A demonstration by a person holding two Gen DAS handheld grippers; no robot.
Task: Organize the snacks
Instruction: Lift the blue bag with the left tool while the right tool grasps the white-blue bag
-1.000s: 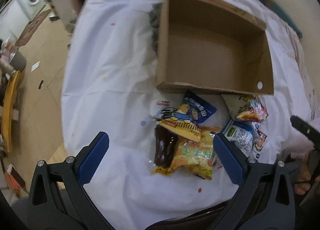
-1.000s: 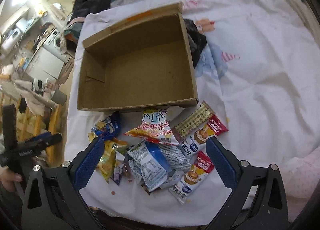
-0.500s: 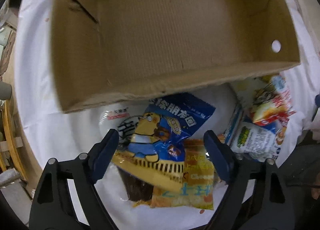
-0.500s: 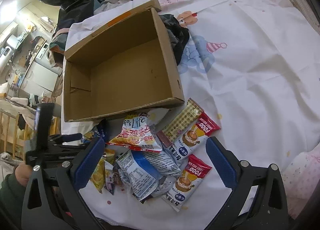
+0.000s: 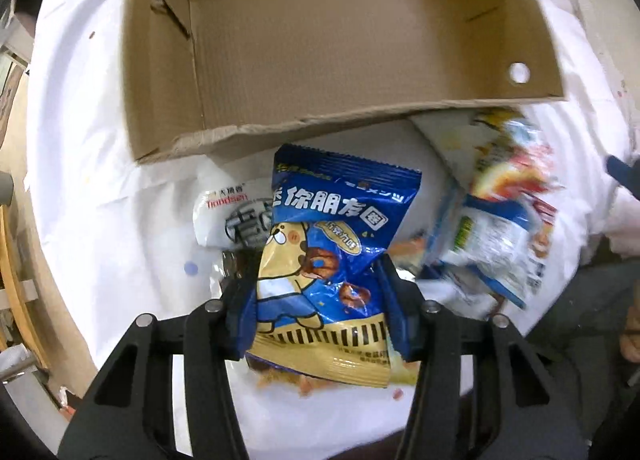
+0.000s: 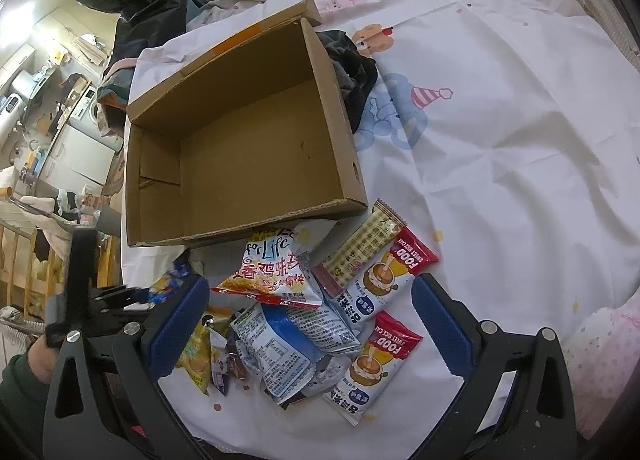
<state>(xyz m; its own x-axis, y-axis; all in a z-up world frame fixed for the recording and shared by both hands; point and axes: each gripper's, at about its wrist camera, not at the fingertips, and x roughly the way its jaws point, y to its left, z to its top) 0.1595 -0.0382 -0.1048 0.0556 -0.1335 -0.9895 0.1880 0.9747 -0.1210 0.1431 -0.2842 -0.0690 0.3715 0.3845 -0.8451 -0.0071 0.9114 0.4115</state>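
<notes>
Left gripper [image 5: 320, 300]: clamped on the blue bear snack bag [image 5: 332, 260], blue pads pressing in from both sides and creasing its lower half.
Blue bear snack bag: upright between the pads, its top edge pointing at the near wall of the cardboard box [image 5: 360, 40]; whether it is lifted clear of the pile, can't tell from here.
Cardboard box: open top, sitting on the white sheet [image 5: 92, 140], nothing visible on its floor, a round hole in the right wall.
White packet [image 5: 228, 216]: flat on the sheet, just behind and left of the held bag, partly tucked under it.
Right of the held bag: a blurred cluster of packets [image 5: 500, 228], close to the box's near corner.
Right gripper [image 6: 310, 324]: jaws spread wide, gripping nothing, hovering over the snack pile.
Snack pile, right wrist view: an orange-and-white chip bag [image 6: 268, 272] touching the box's front edge, a blue-and-white packet [image 6: 288, 344] below it, two red-topped rice cake sachets [image 6: 384, 280] side by side to the right, a tan bar [image 6: 360, 248] leaning across them.
Far left of that view: the left gripper's black frame, a hand [image 6: 42, 352] in a dark sleeve on it.
Beyond the box: dark clothing [image 6: 356, 72] bunched against its right wall.
</notes>
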